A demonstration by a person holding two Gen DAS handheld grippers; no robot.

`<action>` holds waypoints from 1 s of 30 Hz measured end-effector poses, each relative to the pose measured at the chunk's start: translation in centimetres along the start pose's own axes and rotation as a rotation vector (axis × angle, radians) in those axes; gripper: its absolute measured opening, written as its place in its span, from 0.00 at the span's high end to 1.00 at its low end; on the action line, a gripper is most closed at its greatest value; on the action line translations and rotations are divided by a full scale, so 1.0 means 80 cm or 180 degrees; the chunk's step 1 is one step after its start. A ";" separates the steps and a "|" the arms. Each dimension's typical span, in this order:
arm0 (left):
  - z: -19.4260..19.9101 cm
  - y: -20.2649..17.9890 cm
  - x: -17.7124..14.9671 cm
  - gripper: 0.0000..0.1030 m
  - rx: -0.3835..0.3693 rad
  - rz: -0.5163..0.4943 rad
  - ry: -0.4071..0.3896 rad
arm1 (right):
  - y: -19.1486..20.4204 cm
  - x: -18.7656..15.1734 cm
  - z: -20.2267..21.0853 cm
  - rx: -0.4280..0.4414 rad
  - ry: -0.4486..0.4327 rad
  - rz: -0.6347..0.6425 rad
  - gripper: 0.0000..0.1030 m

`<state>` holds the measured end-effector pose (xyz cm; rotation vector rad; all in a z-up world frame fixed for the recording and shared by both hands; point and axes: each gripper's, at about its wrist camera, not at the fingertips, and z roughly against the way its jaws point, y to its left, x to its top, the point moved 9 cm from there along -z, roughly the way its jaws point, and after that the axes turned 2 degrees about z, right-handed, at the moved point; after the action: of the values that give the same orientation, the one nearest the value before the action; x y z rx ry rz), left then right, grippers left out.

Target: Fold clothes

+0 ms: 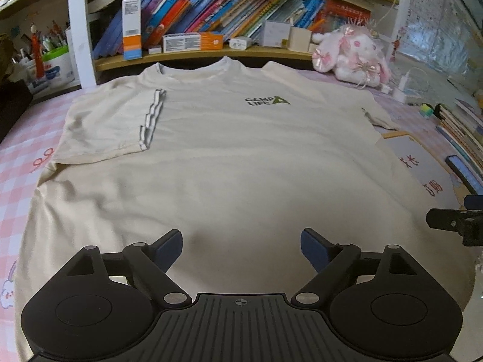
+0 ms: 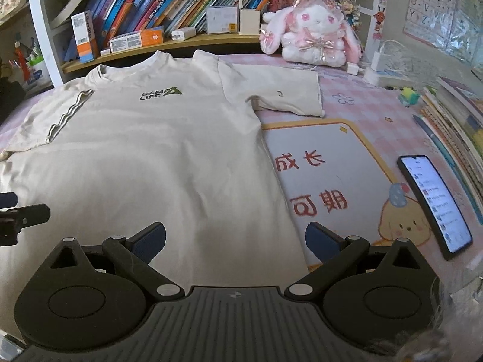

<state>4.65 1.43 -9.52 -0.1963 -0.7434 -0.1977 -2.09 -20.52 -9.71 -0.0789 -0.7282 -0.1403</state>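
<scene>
Left edge: a white tub of pens (image 1: 55,63) stands beyond the pink checked tablecloth (image 1: 21,163), well apart from the shirt.
Left sleeve: the sleeve (image 1: 105,120) is folded inward over the chest, its striped cuff edge lying on the body of the shirt.
T-shirt: the cream T-shirt (image 1: 235,157) lies flat and face up on the table, collar toward the bookshelf, hem toward the cameras; a green "CAMP LIFE" logo (image 1: 267,101) sits on the chest.
Left gripper: the left gripper (image 1: 241,249) hovers over the lower middle of the shirt, jaws spread wide with nothing between them; whether the blue pads (image 1: 170,246) touch the cloth is hard to tell from this angle.
Bookshelf: a row of leaning books (image 1: 211,9) stands behind the collar, with small boxes (image 1: 187,42) in front of them.
Right gripper: the right gripper (image 2: 235,239) hangs above the shirt's right hem edge, jaws apart and empty, one finger over cloth, the other over the printed mat (image 2: 332,181).
Right sleeve: this sleeve (image 2: 280,90) lies spread out flat on the tablecloth, unfolded.
Plush rabbit: a pink and white rabbit toy (image 2: 314,33) sits beyond the right sleeve, near the shelf.
Phone: a lit phone (image 2: 434,202) lies on the mat's right side, well apart from the shirt.
Far right: stacked books (image 2: 455,120) line the table edge.
</scene>
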 end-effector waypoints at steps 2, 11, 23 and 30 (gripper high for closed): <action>0.001 -0.004 -0.001 0.14 -0.0034 -0.0017 -0.0018 | 0.000 0.000 0.002 -0.0006 -0.0004 -0.0010 0.02; 0.005 -0.006 0.011 0.14 -0.0062 0.0027 -0.0141 | -0.002 -0.002 0.011 -0.0031 -0.0019 -0.0058 0.02; -0.012 -0.039 0.041 0.15 0.0130 0.0194 -0.0243 | -0.043 0.032 -0.017 0.0168 -0.0077 -0.0077 0.02; -0.031 -0.071 0.051 0.15 0.0418 0.0467 -0.0193 | -0.093 0.071 -0.055 0.0439 -0.0079 -0.0002 0.02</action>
<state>7.82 -5.07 -7.94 -0.1315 -0.7961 -0.0033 3.86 -28.95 -8.98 0.0512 -0.7606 -0.0894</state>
